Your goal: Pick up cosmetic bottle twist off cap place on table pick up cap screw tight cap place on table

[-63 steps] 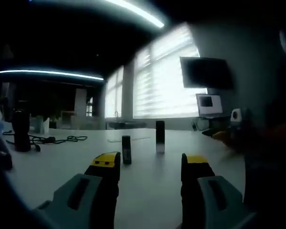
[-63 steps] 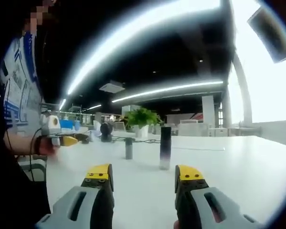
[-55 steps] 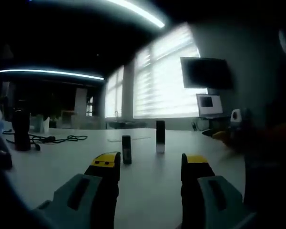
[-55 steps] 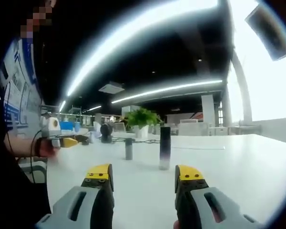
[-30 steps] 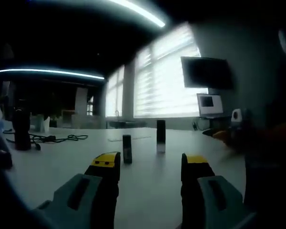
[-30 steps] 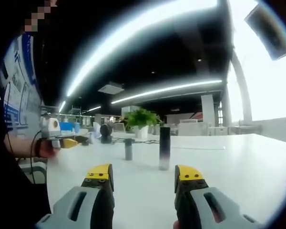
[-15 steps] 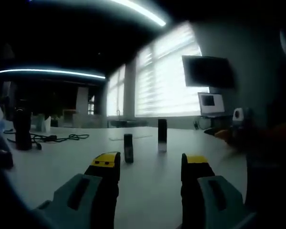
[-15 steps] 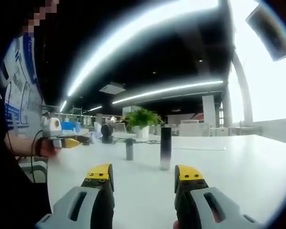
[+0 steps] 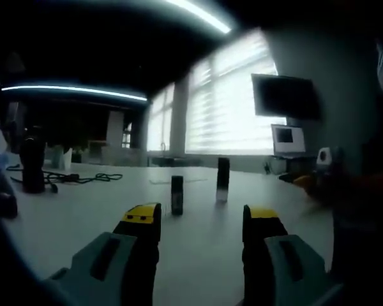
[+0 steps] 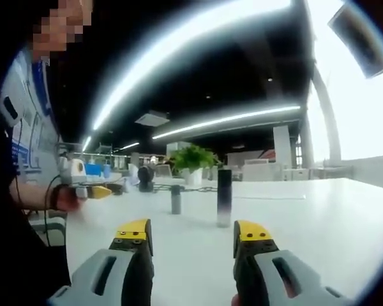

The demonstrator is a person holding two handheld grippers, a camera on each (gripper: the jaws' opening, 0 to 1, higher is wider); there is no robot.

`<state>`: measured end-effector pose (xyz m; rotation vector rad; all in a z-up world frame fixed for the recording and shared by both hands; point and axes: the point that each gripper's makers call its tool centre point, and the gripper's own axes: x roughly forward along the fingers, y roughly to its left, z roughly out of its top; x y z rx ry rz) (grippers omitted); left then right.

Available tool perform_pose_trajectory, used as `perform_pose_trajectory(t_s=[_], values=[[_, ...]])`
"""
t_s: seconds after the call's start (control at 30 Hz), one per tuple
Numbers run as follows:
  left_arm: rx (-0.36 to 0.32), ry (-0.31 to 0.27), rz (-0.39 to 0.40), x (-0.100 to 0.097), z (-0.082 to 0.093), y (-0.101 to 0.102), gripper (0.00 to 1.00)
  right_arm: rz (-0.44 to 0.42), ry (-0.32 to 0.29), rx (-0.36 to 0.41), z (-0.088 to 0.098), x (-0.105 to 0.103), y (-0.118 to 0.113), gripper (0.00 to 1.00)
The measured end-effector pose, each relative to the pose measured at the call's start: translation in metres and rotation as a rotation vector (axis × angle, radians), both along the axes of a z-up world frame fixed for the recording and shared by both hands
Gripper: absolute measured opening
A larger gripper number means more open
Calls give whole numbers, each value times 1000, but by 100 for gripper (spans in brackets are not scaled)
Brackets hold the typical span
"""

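The cosmetic bottle (image 10: 224, 197), tall and dark with a pale lower part, stood upright on the white tabletop (image 10: 319, 217), its long axis vertical. In the right gripper view it rose at about 12 o'clock from the right tool (image 10: 193, 232), just inside the line of that tool's right jaw and near ahead of the tips. A shorter dark bottle (image 10: 175, 199) stood apart from it, toward 11 o'clock and a little farther off. In the left gripper view the same tall bottle (image 9: 222, 180) sat at about 12 to 1 o'clock from the left tool (image 9: 202, 218), well beyond the tips, with the short one (image 9: 177, 194) at 11 o'clock and closer. Both tools had their yellow-tipped jaws spread wide and carried nothing. The left tool also showed in the right gripper view at 9 o'clock, in the person's hand (image 10: 67, 197). Judged from these frames, the right tool was the nearer to the tall bottle, needing a short straight reach forward to close round its upright body.
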<state>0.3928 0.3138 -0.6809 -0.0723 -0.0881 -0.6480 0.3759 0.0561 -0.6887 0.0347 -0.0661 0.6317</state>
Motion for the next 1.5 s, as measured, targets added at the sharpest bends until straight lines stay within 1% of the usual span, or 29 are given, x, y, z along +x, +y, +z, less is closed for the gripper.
perform_pose_trajectory(t_s=[0.1, 0.2, 0.23, 0.3, 0.43, 0.53, 0.6, 0.63, 0.77, 0.83, 0.87, 0.9, 0.93, 0.97, 1.1, 1.3, 1.37, 1.4, 1.43, 1.5], values=[[3, 17, 13, 2, -2, 1, 41, -2, 8, 31, 2, 1, -3, 44], [-4, 30, 38, 6, -4, 5, 41, -7, 23, 55, 2, 4, -7, 44], [-8, 47, 55, 10, -7, 9, 41, -9, 26, 57, 1, 5, -7, 44], [-2, 104, 91, 17, -16, 14, 41, -10, 34, 57, -1, 8, -8, 44], [9, 91, 109, 21, -16, 15, 41, -2, 51, 48, -5, 12, -8, 44], [12, 85, 114, 22, -16, 16, 41, 16, 55, 36, -7, 11, -7, 45], [3, 122, 109, 25, -20, 15, 41, 22, 53, 41, -7, 10, -7, 45], [5, 122, 112, 26, -20, 15, 41, 23, 54, 50, -6, 10, -7, 45], [24, 113, 127, 26, -20, 15, 41, 24, 64, 45, -8, 11, -6, 45], [15, 96, 134, 27, -16, 16, 41, 18, 70, 39, -9, 11, -6, 44], [23, 101, 135, 28, -17, 15, 41, 15, 73, 39, -9, 12, -6, 44], [33, 124, 132, 30, -21, 14, 42, 14, 74, 40, -10, 12, -6, 44], [26, 146, 125, 31, -24, 11, 42, 12, 75, 40, -10, 12, -7, 44], [24, 148, 126, 33, -23, 10, 42, 11, 76, 42, -10, 12, -7, 44], [20, 141, 125, 41, -22, -2, 42, 6, 82, 56, -9, 13, -7, 44], [27, 136, 138, 55, -22, -11, 42, 6, 94, 62, -9, 13, -7, 44], [37, 134, 143, 61, -23, -13, 42, 16, 89, 46, -10, 12, -4, 45], [46, 129, 152, 63, -23, -13, 42, 26, 98, 30, -12, 11, -2, 45], [54, 128, 153, 66, -24, -15, 42, 31, 80, -5, -12, 10, 0, 45], [62, 129, 152, 70, -25, -17, 42, 37, 88, 4, -12, 10, 1, 45]])
